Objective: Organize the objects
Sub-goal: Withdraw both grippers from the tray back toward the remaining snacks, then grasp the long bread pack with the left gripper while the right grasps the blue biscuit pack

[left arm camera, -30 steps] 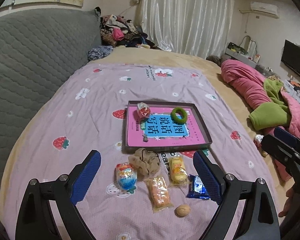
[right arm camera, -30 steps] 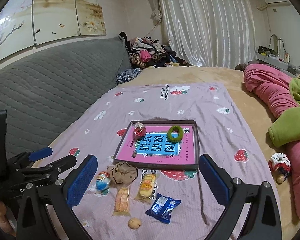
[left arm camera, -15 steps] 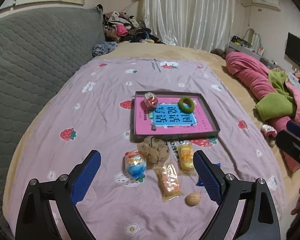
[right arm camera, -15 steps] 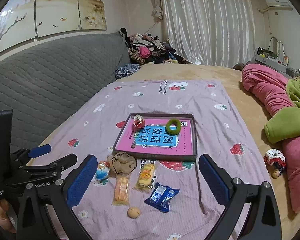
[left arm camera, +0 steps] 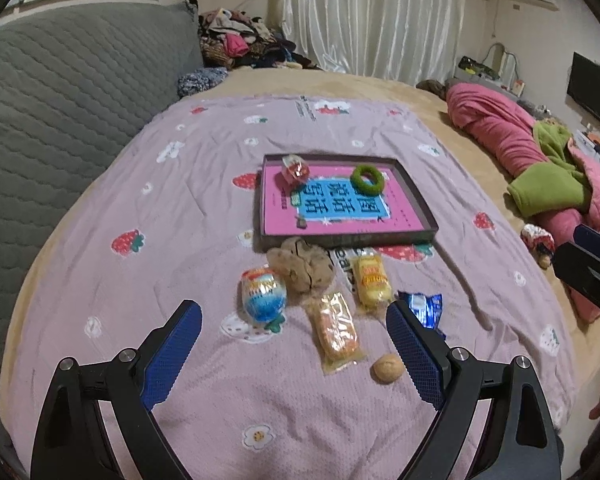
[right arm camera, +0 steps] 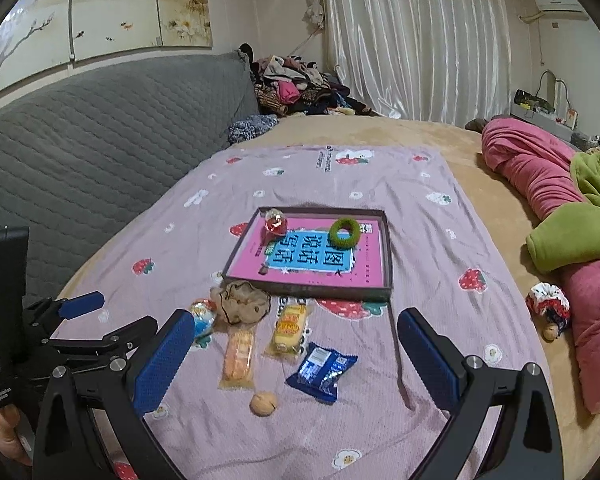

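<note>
A dark tray (left arm camera: 420, 204) (right arm camera: 388, 256) with a pink and blue book in it lies mid-bed. It holds a green ring (left arm camera: 367, 179) (right arm camera: 345, 233) and a red wrapped candy (left arm camera: 295, 171) (right arm camera: 275, 222). In front of it lie a brown scrunchie (left arm camera: 302, 266) (right arm camera: 242, 304), a blue egg-shaped snack (left arm camera: 263, 296) (right arm camera: 203, 320), an orange snack pack (left arm camera: 337, 330) (right arm camera: 238, 354), a yellow snack pack (left arm camera: 371, 280) (right arm camera: 290, 330), a blue packet (left arm camera: 426, 310) (right arm camera: 322, 366) and a walnut (left arm camera: 387, 368) (right arm camera: 263, 403). My left gripper (left arm camera: 294, 354) and right gripper (right arm camera: 296, 360) are both open and empty above these items.
A purple strawberry-print blanket (left arm camera: 172, 208) covers the bed. A grey quilted headboard (left arm camera: 60, 100) runs along the left. Pink and green bedding (right arm camera: 560, 216) lies at the right, with a small patterned scrunchie (right arm camera: 548, 304) beside it. Clothes (right arm camera: 296, 88) are piled at the far corner.
Both grippers have shifted slightly over the loose items. The objects on the blanket have not moved. Both grippers stay open.
</note>
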Available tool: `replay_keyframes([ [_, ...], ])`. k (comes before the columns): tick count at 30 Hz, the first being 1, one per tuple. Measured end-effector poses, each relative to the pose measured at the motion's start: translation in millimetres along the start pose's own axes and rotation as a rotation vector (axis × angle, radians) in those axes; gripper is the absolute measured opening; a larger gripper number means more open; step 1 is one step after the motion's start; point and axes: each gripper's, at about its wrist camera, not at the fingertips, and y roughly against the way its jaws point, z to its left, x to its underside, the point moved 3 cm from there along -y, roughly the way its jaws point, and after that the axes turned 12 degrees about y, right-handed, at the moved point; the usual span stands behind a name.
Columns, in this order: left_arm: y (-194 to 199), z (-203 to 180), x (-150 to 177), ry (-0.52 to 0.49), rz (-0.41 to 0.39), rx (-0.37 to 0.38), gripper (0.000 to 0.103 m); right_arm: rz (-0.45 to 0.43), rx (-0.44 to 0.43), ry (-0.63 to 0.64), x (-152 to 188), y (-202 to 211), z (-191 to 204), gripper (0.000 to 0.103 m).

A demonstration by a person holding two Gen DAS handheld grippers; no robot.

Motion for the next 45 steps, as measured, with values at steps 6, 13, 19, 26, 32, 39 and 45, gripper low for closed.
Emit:
replay_keyframes([
  [6, -12.9, -1.7, 13.9, -0.004, 0.032, -0.011, 0.094, 0.018, -0.002, 0.003, 11.6, -4.3, 0.8, 0.102],
  [13, -27.2, -5.5, 25.5, -0.007, 0.060, -0.020, 0.094, 0.040, 0.004, -0.005, 22.6, -12.5, -2.5, 0.102],
  [19, -40.5, -9.2, 34.8, -0.004, 0.096, -0.014, 0.094, 0.086, 0.007, -0.002, 36.9, -28.0, -3.5, 0.102],
  [26, -59.4, -12.1, 46.5, -0.005, 0.122, -0.031, 0.094, 0.148, 0.025, -0.005, 55.8, -52.0, -4.3, 0.102],
  [32, -73.6, -13.1, 54.2, -0.001, 0.135, -0.039, 0.094, 0.191, 0.030, -0.007, 67.1, -70.0, -4.7, 0.102],
  [39, -90.6, -17.0, 59.9, 0.009, 0.165, -0.029, 0.094, 0.227, 0.030, -0.022, 77.2, -86.0, -9.3, 0.102],
  [45, -102.9, -18.0, 61.6, 0.026, 0.182, -0.026, 0.094, 0.249, 0.036, -0.023, 81.2, -97.1, -13.0, 0.102],
])
